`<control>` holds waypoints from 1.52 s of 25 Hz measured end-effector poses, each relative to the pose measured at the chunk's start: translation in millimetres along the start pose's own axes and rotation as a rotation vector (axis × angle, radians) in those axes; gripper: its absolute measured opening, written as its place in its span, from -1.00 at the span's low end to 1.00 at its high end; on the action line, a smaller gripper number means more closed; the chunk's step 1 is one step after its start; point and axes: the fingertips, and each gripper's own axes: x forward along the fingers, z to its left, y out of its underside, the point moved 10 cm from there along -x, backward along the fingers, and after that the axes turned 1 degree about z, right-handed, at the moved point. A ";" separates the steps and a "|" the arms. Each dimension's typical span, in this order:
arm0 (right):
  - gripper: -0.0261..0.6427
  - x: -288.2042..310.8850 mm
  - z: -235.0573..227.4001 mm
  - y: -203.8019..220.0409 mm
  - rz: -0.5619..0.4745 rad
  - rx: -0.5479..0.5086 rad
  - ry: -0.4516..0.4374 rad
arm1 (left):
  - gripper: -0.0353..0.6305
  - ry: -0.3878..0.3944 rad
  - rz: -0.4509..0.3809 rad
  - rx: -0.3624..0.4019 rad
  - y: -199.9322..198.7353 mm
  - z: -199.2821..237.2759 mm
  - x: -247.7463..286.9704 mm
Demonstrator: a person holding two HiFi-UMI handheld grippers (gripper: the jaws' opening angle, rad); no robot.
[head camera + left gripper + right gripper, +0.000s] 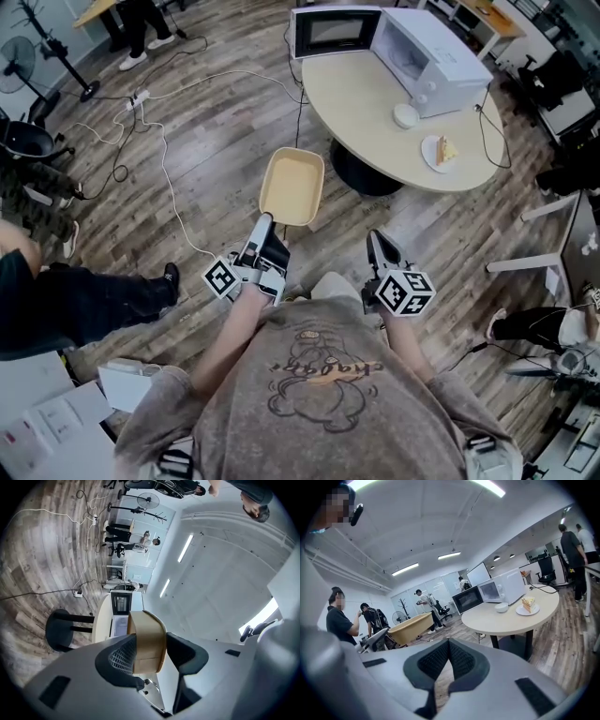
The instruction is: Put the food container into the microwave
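A tan, empty food container (292, 186) hangs over the wood floor, short of the table. My left gripper (263, 236) is shut on its near rim; in the left gripper view the container (146, 641) sits clamped between the two pads. The white microwave (427, 58) stands at the far side of the round table (375, 112), with its door (335, 32) swung wide open. My right gripper (382, 251) is held low beside my body, shut with nothing in it; its pads (449, 660) meet in the right gripper view, where the container (410, 627) shows to the left.
On the table sit a small white bowl (406, 115) and a plate with a cake slice (441, 151). White cables (164, 141) trail across the floor. A fan stand (52, 52) is at far left. People stand around the room (343, 620), and a seated person's leg (89, 300) is at left.
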 end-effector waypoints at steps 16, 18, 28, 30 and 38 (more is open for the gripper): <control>-0.92 79.2 -13.7 -36.5 0.003 -0.024 -0.029 | -0.24 0.027 0.005 -0.005 -43.0 30.3 63.7; -0.92 91.4 -20.2 -44.5 0.005 -0.022 -0.035 | -0.24 0.024 0.004 -0.005 -46.5 36.5 76.2; -0.92 150.6 -61.7 -100.4 -0.004 -0.011 -0.044 | -0.24 0.014 0.001 -0.006 -64.7 56.2 160.9; -0.92 162.6 -72.4 -111.6 -0.002 -0.011 -0.047 | -0.24 0.014 0.002 0.004 -69.0 61.6 179.1; -0.92 216.6 -112.7 -156.4 0.006 -0.024 -0.077 | -0.24 0.015 -0.033 -0.001 -78.7 86.4 245.0</control>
